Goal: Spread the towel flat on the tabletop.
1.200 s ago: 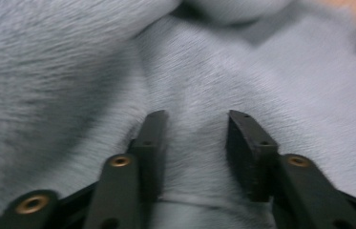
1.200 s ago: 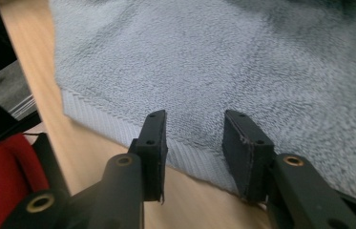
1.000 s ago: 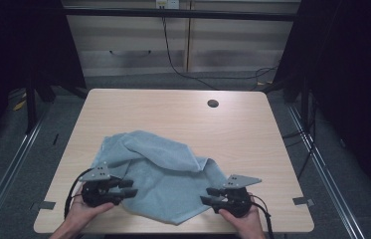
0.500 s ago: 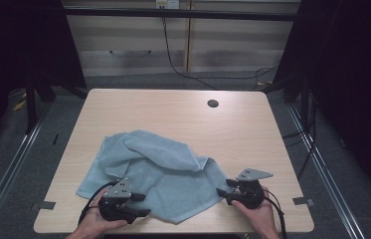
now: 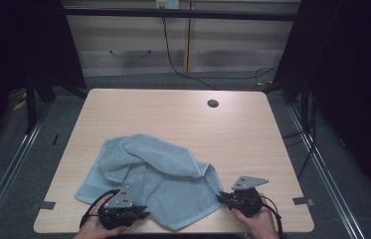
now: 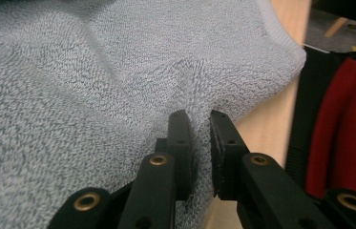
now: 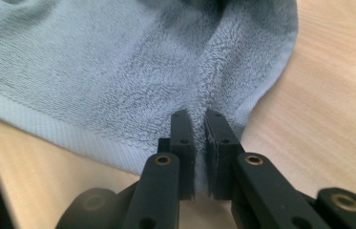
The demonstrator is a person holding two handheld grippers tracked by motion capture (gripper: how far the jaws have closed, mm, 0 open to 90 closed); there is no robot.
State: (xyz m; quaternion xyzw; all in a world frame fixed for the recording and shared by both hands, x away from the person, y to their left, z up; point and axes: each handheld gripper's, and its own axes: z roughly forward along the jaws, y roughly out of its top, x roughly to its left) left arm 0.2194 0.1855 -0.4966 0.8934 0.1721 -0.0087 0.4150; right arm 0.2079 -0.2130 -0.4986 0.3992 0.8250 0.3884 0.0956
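— Pinching anything yet?
— Yes: our left gripper (image 6: 199,138) and right gripper (image 7: 197,131) have just closed, each nipping the blue towel (image 5: 158,181) crumpled at the table's (image 5: 183,119) near edge.

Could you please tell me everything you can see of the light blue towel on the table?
The towel is pale blue-grey terry cloth with a flat woven hem. It lies crumpled on the near half of the wooden table, one flap folded over its middle. The left gripper has just closed on a pinched fold near its front left edge, and the right gripper has just closed on a fold at its near right corner. Nothing else touches it.
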